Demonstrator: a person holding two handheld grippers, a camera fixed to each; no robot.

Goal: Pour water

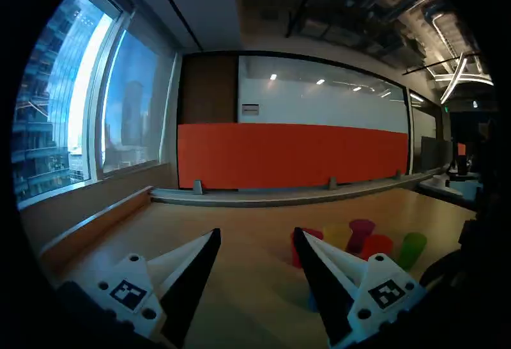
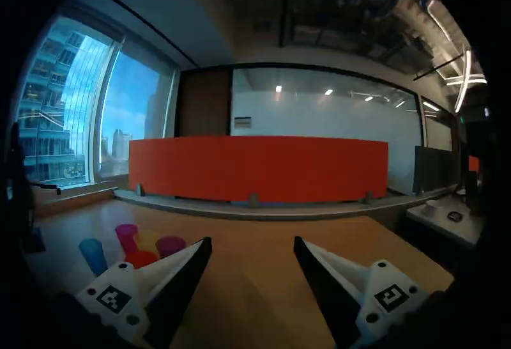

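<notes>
Cups [image 1: 361,232] stand on the table [image 1: 191,215] ahead; left gripper [image 1: 256,231] and right gripper [image 2: 252,240] gape empty.

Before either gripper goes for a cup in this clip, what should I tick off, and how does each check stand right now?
1. Left gripper open and empty: ok.
2. Right gripper open and empty: ok.
3. Coloured cups upright on the wooden table: ok.
4. A cup lined up in the left gripper's gap: not ok; they stand to the right of it, the red cup partly behind a finger.
5. A cup lined up in the right gripper's gap: not ok; the blue cup and its neighbours stand off to the left.
6. Water in any cup: cannot tell.
</notes>
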